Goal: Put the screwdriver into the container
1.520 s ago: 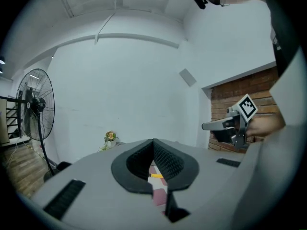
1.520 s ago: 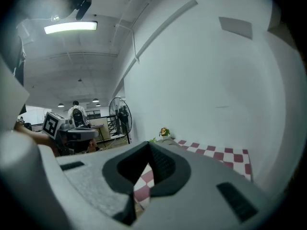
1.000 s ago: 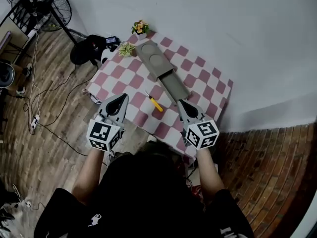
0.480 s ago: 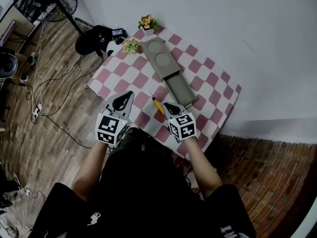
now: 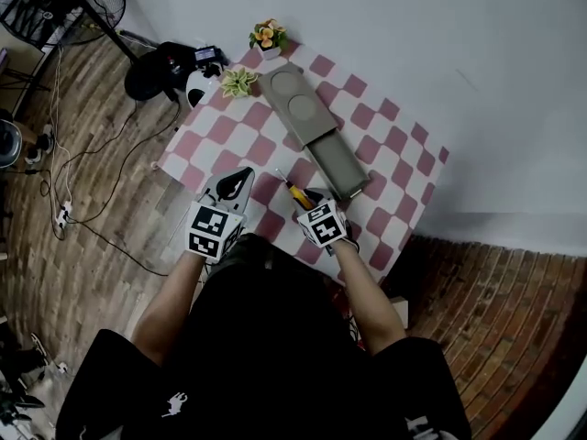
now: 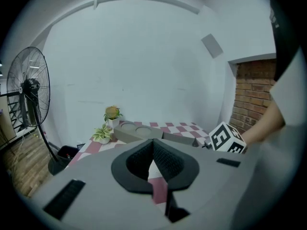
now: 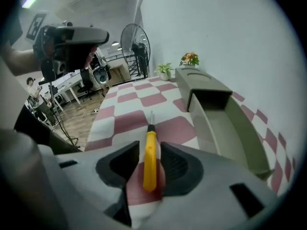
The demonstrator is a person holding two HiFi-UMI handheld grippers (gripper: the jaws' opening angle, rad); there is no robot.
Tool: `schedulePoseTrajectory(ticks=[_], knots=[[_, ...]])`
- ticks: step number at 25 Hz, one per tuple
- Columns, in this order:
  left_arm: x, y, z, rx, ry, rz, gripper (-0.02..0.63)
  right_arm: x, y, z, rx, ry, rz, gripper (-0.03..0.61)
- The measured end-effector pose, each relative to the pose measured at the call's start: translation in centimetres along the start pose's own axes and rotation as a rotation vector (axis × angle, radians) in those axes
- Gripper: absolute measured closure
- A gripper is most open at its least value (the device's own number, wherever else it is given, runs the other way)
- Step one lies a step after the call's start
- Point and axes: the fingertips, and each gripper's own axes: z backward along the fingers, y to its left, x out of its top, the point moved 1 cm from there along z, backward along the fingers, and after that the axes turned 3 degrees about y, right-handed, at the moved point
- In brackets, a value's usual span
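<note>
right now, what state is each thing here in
screwdriver: lying flat on the table, not in the container
container: tray slid out, empty
right claw: opening, screwdriver handle lying inside it
left claw: shut, empty

Nothing legible — small white print on the black shirt seems too blurred.

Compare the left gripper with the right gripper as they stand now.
The right gripper has the screwdriver between its jaws; the left gripper has nothing. The right gripper's jaws are opening; the left gripper's meet at the tips. Both sit at the checkered table's near edge.
</note>
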Motion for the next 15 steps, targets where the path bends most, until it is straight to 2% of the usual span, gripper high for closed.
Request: schedulePoseTrajectory(ticks=[3, 5, 10, 15], knots=[[-0.2, 0.3, -0.8, -0.018, 0.014, -0.015, 0.612, -0.7, -0.1, -0.9, -0.030, 0.087, 0.071, 0.457], [-0.1, 0.5, -1.1, -0.026, 0.018, -0.023, 0.612, -0.7, 0.1, -1.1, -0.029, 0.092, 0.076, 0.499], [0.8, 1.0, -1.8, -0.042, 0.006, -0.021, 0.612, 1.8, -0.6, 2.0, -0.038, -0.020, 0.034, 0.500], [2.9, 0.7, -3.0, -0.064, -0.026, -0.024, 0.612, 3.6, -4.5, 6.7, -0.102, -0.130, -0.034, 0.500]])
